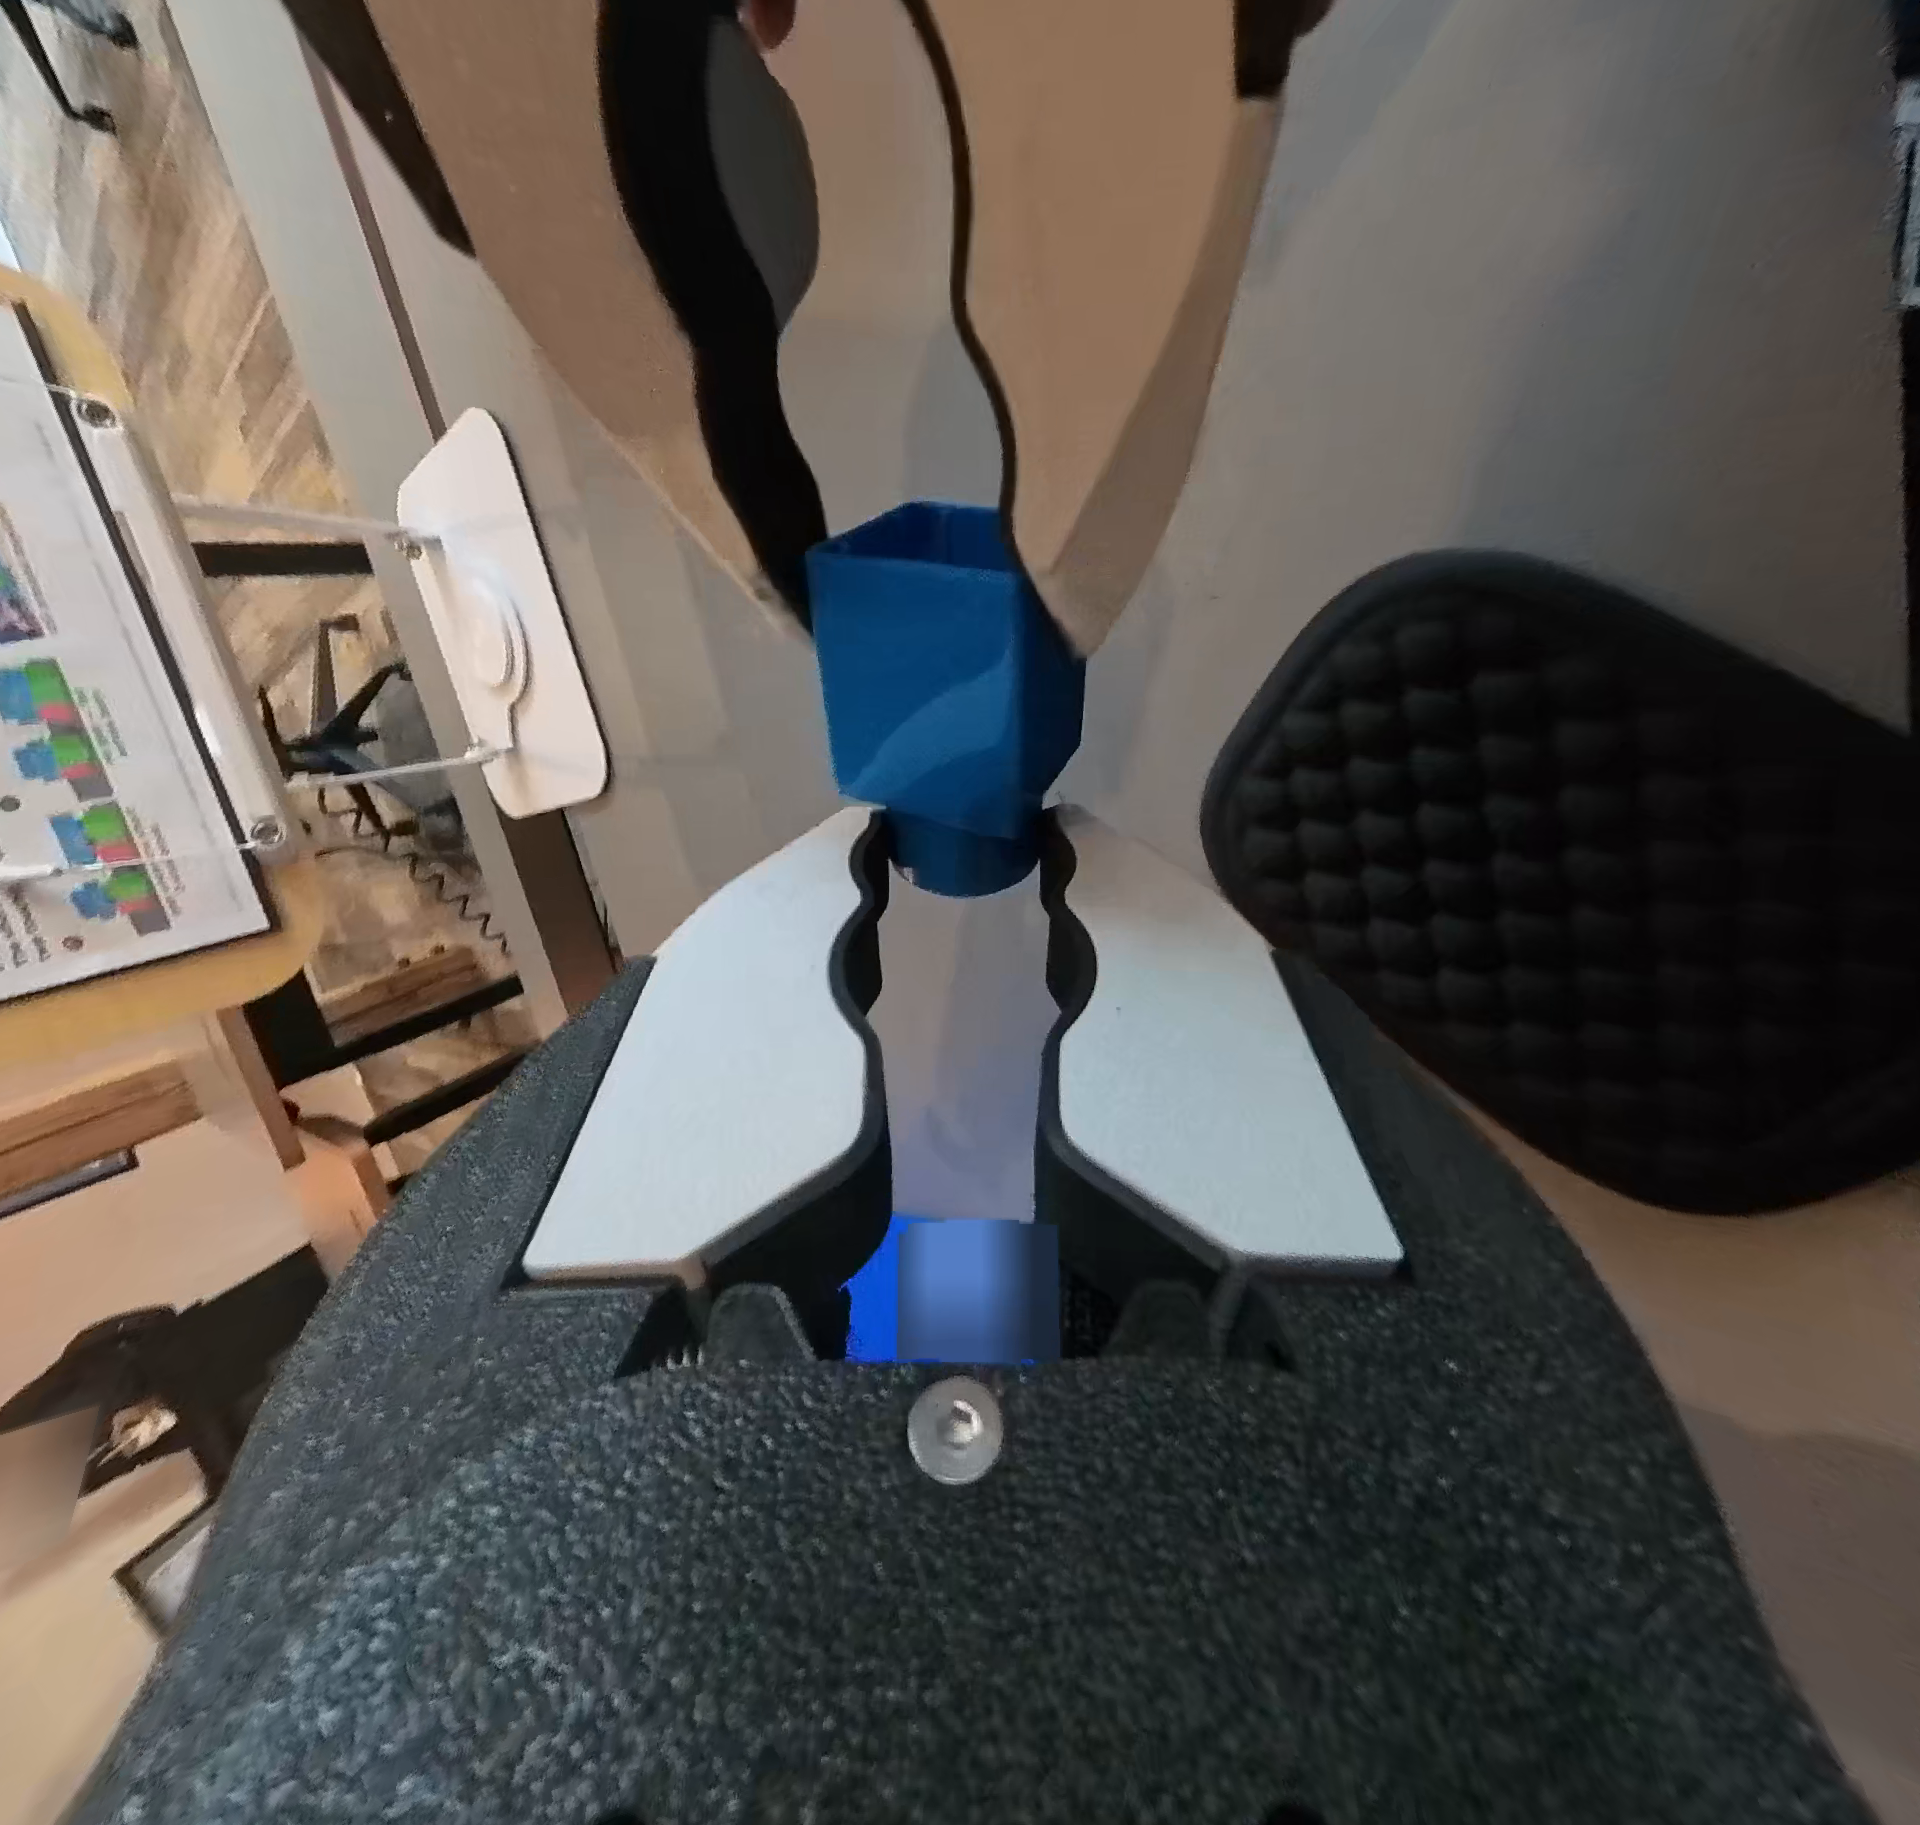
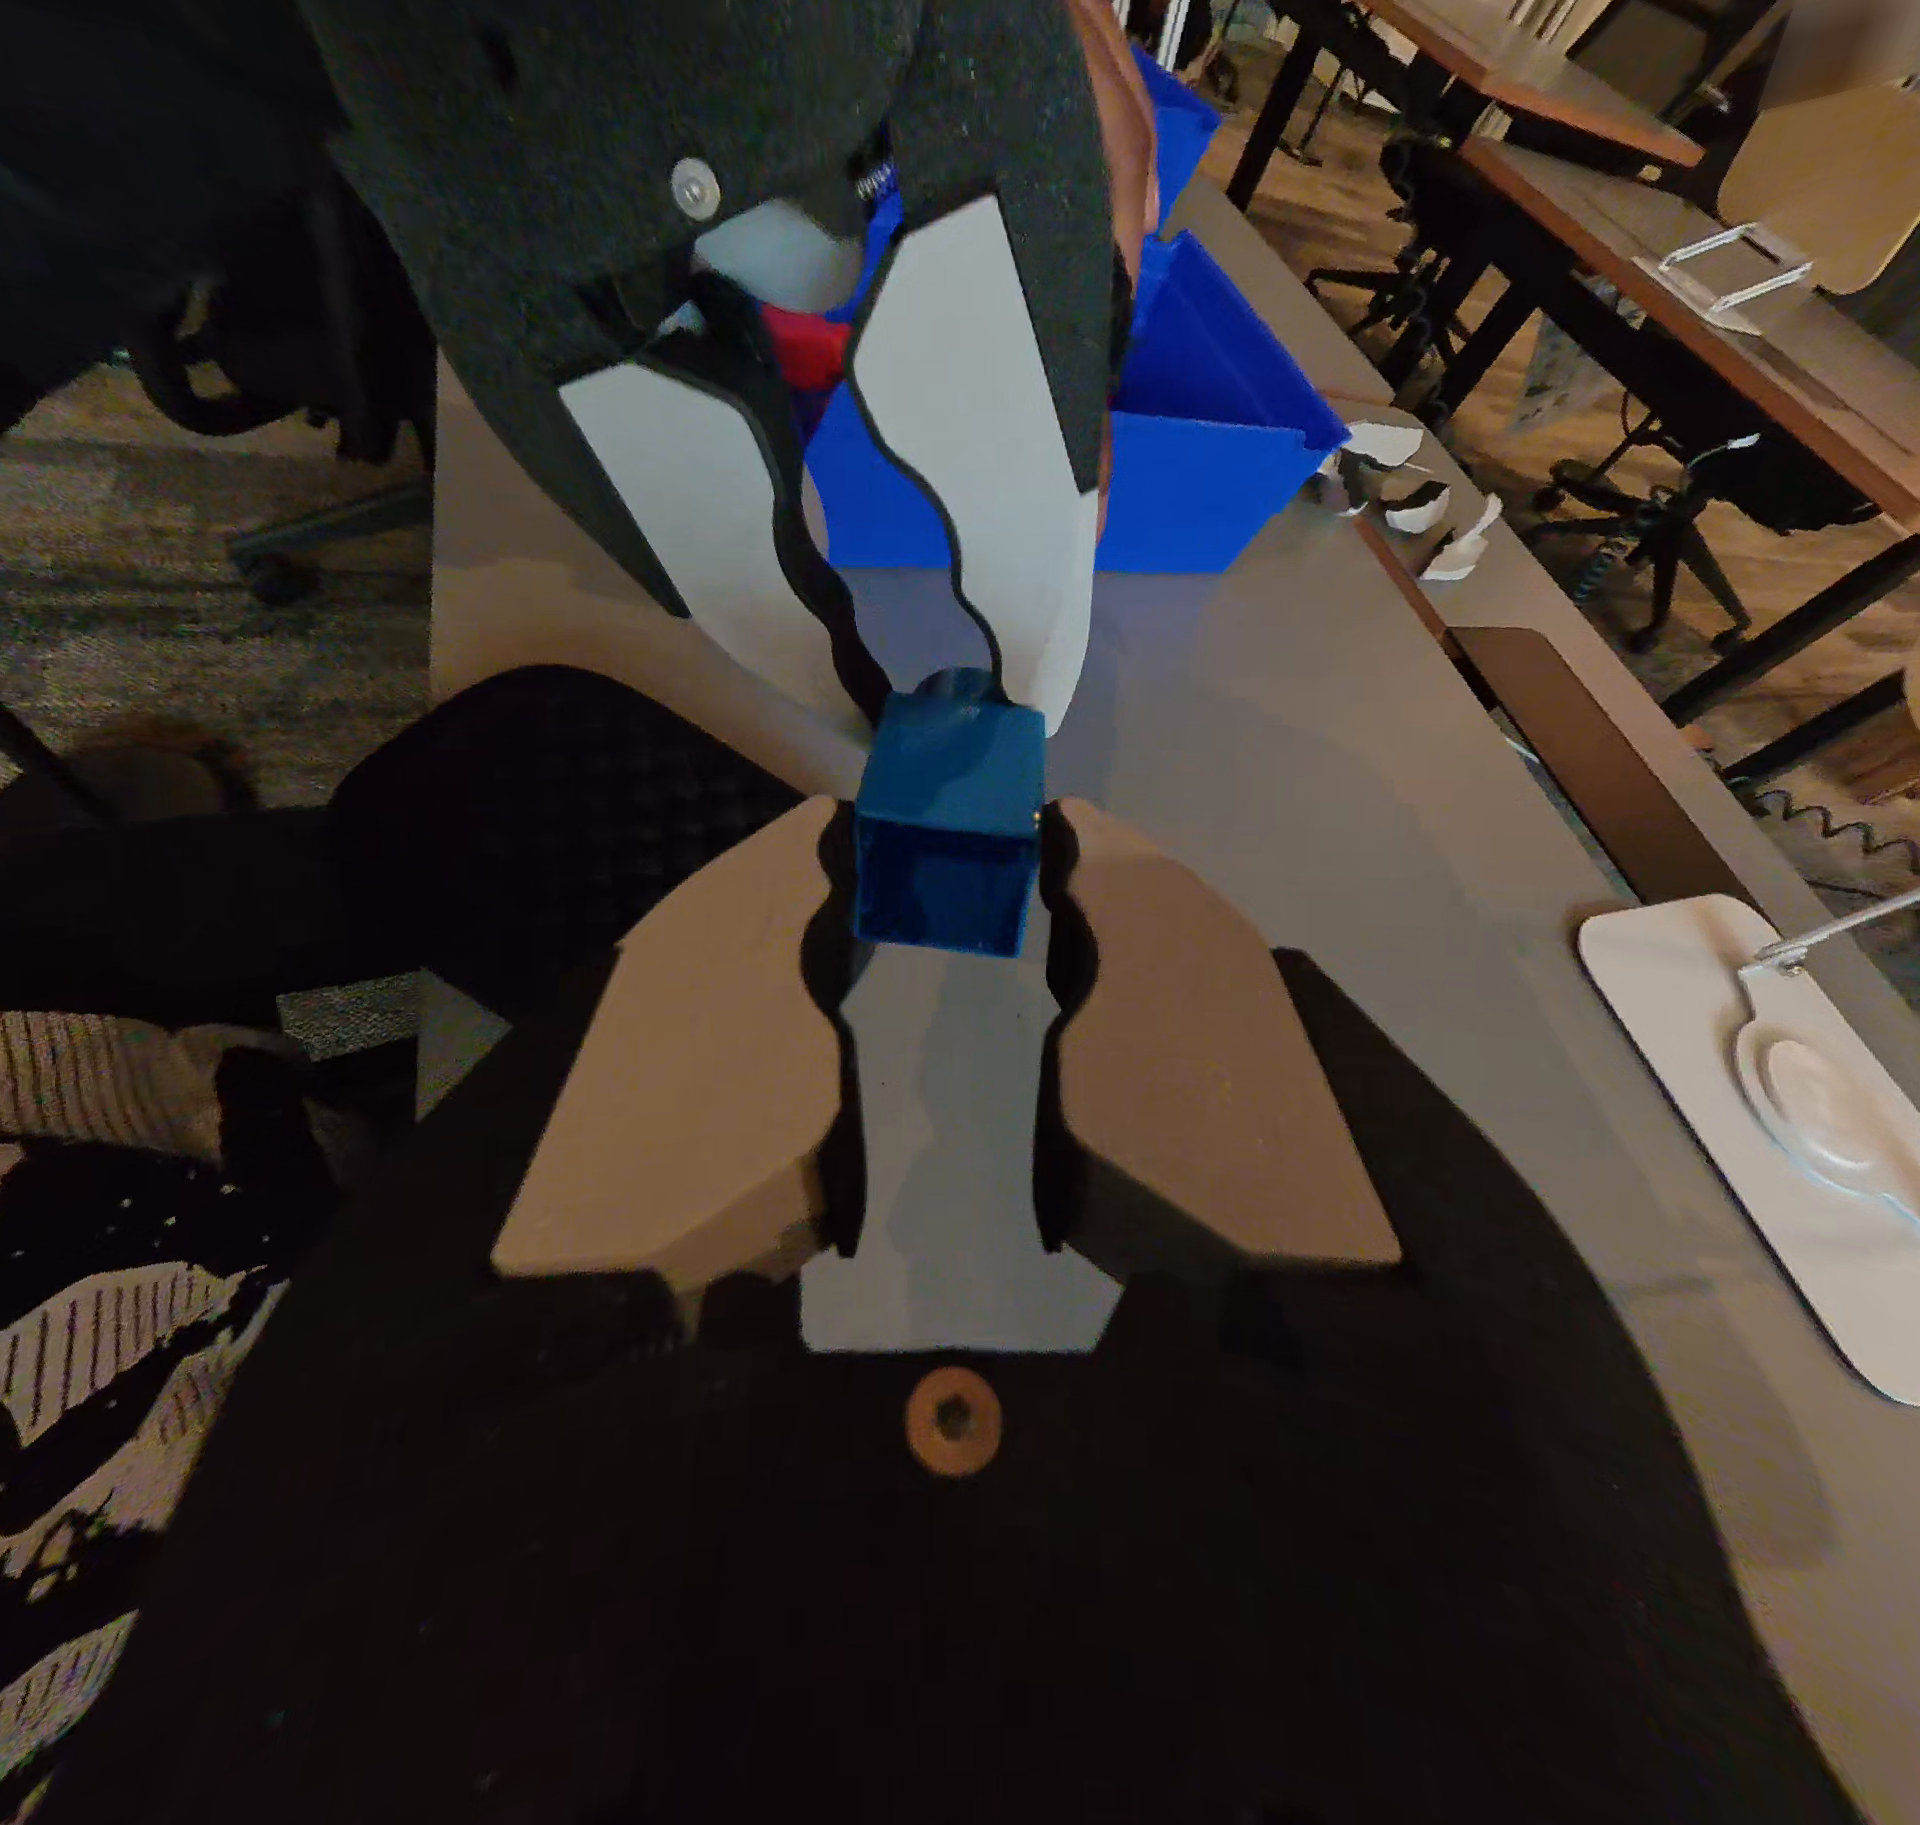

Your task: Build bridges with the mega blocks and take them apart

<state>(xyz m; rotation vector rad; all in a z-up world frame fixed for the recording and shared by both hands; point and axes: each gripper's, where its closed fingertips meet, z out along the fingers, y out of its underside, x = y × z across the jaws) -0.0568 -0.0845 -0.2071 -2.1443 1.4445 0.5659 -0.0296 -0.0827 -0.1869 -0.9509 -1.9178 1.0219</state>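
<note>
A single dark blue block (image 1: 935,695) with one round stud is held in the air between both grippers, above the grey table (image 2: 1299,840). My left gripper (image 1: 961,830), with white fingers, is shut on the block's stud. My right gripper (image 2: 951,825), with tan fingers, is shut on the hollow end of the same block (image 2: 951,778). The two grippers face each other tip to tip. The right gripper comes in from the top of the left wrist view (image 1: 930,632). The left gripper comes in from the top of the right wrist view (image 2: 951,700).
A blue bin (image 2: 1195,487) stands on the table behind the left gripper, with a red block (image 2: 805,347) showing in it. A white plate (image 2: 1766,1100) lies at the right. A black mesh chair back (image 1: 1558,892) is close by. Broken white pieces (image 2: 1403,497) lie at the table edge. Less than 4 cm separates the two grippers' tips.
</note>
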